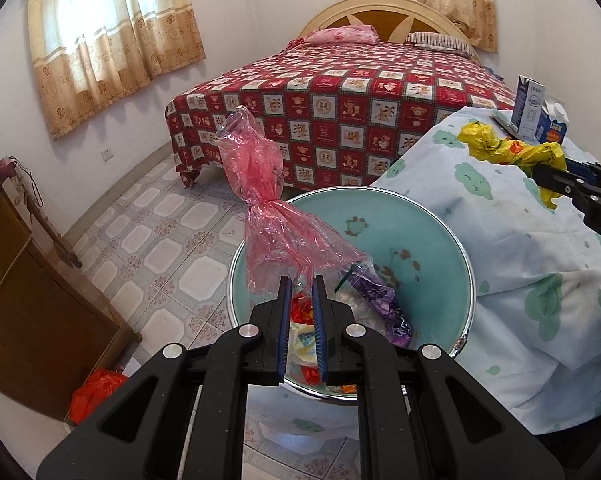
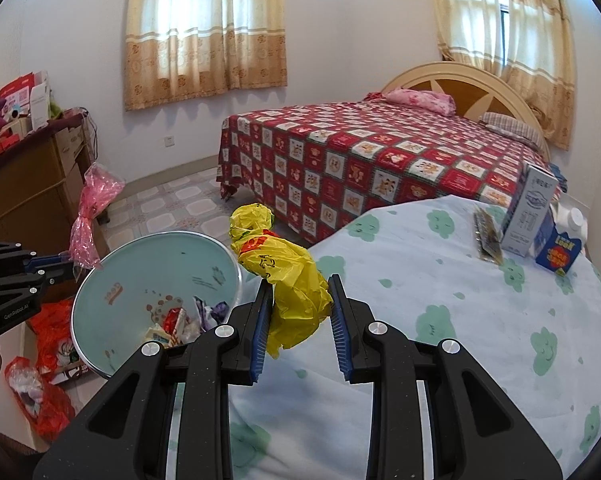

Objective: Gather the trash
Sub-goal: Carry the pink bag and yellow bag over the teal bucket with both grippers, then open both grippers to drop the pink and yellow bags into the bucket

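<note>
Downward-tilted, the left hand-held gripper (image 1: pixel 301 286) pinches the crinkled pink plastic bag (image 1: pixel 268 208) nearly closed, above the teal bin (image 1: pixel 432 240). Beside it, the right hand-held gripper (image 2: pixel 300 286) clamps the crumpled yellow plastic bag (image 2: pixel 288 276) over the cloud-print cloth (image 2: pixel 460 320). Only the right view shows the cluttered wooden cabinet (image 2: pixel 28 188); wrappers, possibly sweet papers, lie in the bin.

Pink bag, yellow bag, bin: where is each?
pink bag (image 1: pixel 260 184), left wrist view, crinkled upper half.
yellow bag (image 2: pixel 296 280), right wrist view, bunched middle.
bin (image 1: pixel 432 240), left wrist view, bare inner wall.
</note>
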